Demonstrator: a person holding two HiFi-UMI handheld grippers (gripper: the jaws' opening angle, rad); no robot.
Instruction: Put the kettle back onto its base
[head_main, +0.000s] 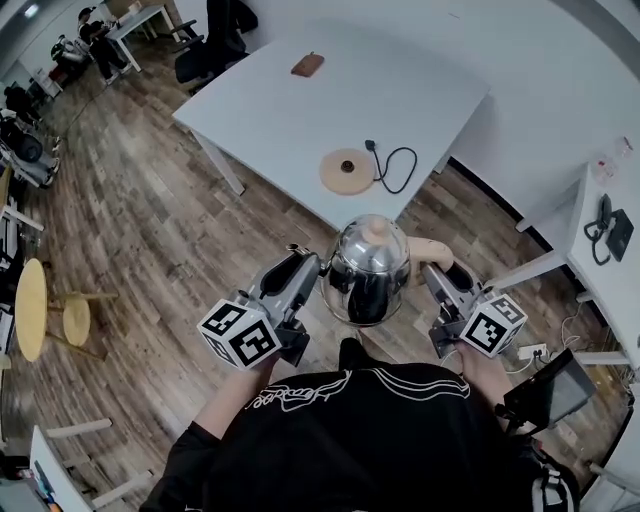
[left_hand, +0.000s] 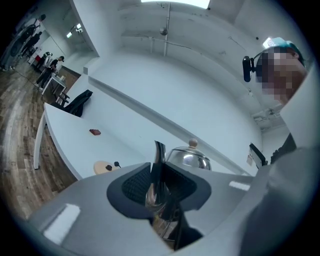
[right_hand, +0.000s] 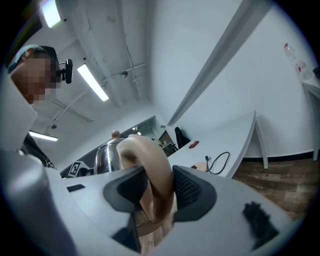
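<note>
Shiny steel kettle (head_main: 368, 262), held aloft over wood-plank floor (head_main: 150, 230), short of white table (head_main: 420, 70) bearing its round wooden base (head_main: 347, 171). Left gripper (left_hand: 159, 189) clamped on thin spout (left_hand: 159, 162); right gripper (right_hand: 157, 192) clamped on curved tan handle (right_hand: 152, 162). White script on black shirt (head_main: 350, 450) illegible.

Bright, even light falls from ceiling strip lamps (right_hand: 93, 81). The kettle (head_main: 368, 262), between left tongs (head_main: 313, 265) and right tongs (head_main: 432, 272), shows mirror glare. Fisheye bends all edges; gripper views vignette black at corners, and close parts blur softly.
</note>
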